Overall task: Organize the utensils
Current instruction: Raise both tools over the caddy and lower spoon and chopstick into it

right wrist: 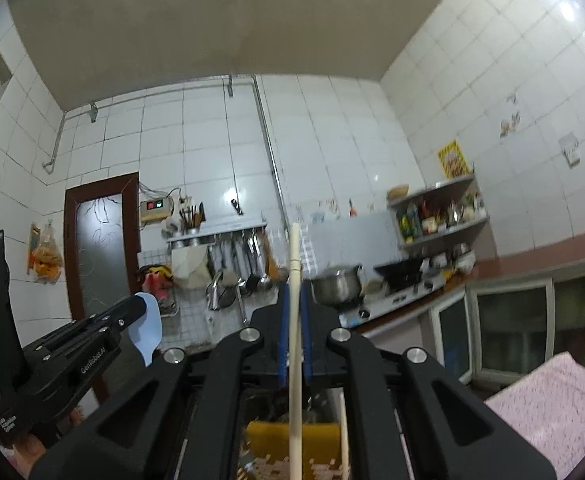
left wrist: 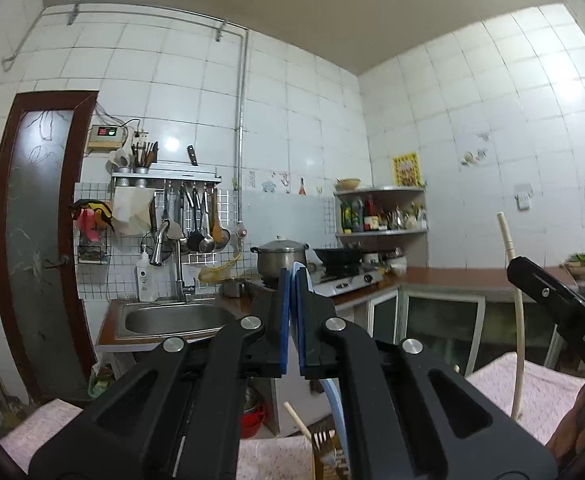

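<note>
My left gripper (left wrist: pixel 294 276) is shut on a light-blue plastic utensil (left wrist: pixel 334 400). Its tip pokes out above the blue pads and its handle hangs below the jaws. The right wrist view shows the same gripper (right wrist: pixel 142 304) at the left, holding the utensil's broad blue end (right wrist: pixel 147 328). My right gripper (right wrist: pixel 294 292) is shut on a long cream-coloured stick (right wrist: pixel 295 336) that runs up between its pads. In the left wrist view this gripper (left wrist: pixel 512 268) is at the right with the stick (left wrist: pixel 519 320) hanging down from it. Both grippers are held high and point toward the kitchen wall.
Below the grippers are a fork (left wrist: pixel 324 438), another wooden stick (left wrist: pixel 297 420) and a yellow holder (right wrist: pixel 320 436) on a pink cloth (left wrist: pixel 548 392). Ahead stand a steel sink (left wrist: pixel 172 318), a faucet (left wrist: pixel 164 240), a pot (left wrist: pixel 282 258), a stove (left wrist: pixel 348 280) and a rack of hanging utensils (left wrist: pixel 202 224).
</note>
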Motion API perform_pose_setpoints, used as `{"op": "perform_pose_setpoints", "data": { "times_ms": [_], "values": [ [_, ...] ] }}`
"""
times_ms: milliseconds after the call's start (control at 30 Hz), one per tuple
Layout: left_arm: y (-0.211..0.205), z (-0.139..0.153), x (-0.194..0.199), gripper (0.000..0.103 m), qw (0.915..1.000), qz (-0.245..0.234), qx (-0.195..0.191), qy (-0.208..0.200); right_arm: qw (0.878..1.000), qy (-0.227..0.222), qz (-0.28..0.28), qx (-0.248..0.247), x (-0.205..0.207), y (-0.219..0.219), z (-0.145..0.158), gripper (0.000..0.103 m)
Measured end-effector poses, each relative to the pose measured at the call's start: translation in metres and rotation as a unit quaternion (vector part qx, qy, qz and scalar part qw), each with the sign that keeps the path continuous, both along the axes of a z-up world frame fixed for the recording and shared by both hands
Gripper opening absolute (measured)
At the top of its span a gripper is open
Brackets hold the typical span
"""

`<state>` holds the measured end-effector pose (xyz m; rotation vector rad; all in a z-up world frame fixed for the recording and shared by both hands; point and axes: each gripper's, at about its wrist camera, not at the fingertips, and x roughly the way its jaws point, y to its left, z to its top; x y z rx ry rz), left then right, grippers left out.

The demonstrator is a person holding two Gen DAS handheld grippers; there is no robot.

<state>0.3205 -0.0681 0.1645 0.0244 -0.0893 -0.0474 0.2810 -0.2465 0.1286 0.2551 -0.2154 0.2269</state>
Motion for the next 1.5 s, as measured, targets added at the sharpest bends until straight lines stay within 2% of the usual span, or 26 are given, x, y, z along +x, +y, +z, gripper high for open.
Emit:
{"op": "perform_pose_setpoints", "data": {
  "times_ms": [200, 300, 500, 667, 867, 1167, 1500],
  "values": [
    [-0.009, -0.013, 0.012, 0.001, 0.9996, 0.012, -0.002, -0.025, 0.999, -0.027, -0.023, -0.008, 0.012, 0.009, -0.009, 0.006],
    [-0.007, -0.024, 0.018, 0.001, 0.9997, 0.003, -0.016, -0.021, 0.999, -0.035, -0.035, -0.013, 0.013, 0.009, -0.013, 0.006],
    [-0.004, -0.043, 0.035, 0.001, 1.0000, 0.002, -0.004, 0.000, 0.996, -0.064, -0.062, -0.014, 0.011, 0.013, -0.013, 0.006],
    [-0.001, -0.048, 0.036, 0.001, 0.9996, 0.013, -0.006, -0.022, 0.995, -0.073, -0.067, -0.024, 0.012, 0.020, -0.017, 0.006],
    [-0.005, -0.056, 0.036, 0.001, 0.9987, 0.024, 0.003, -0.045, 0.994, -0.077, -0.077, -0.032, 0.014, 0.022, -0.019, 0.006],
    [-0.008, -0.073, 0.043, 0.001, 0.9991, 0.018, 0.008, -0.038, 0.993, -0.073, -0.083, -0.035, 0.022, 0.022, -0.027, 0.006],
    [-0.003, -0.077, 0.038, 0.001, 0.9998, 0.005, 0.000, -0.022, 0.993, -0.044, -0.077, -0.071, 0.033, 0.031, -0.039, 0.006]
  ]
}}
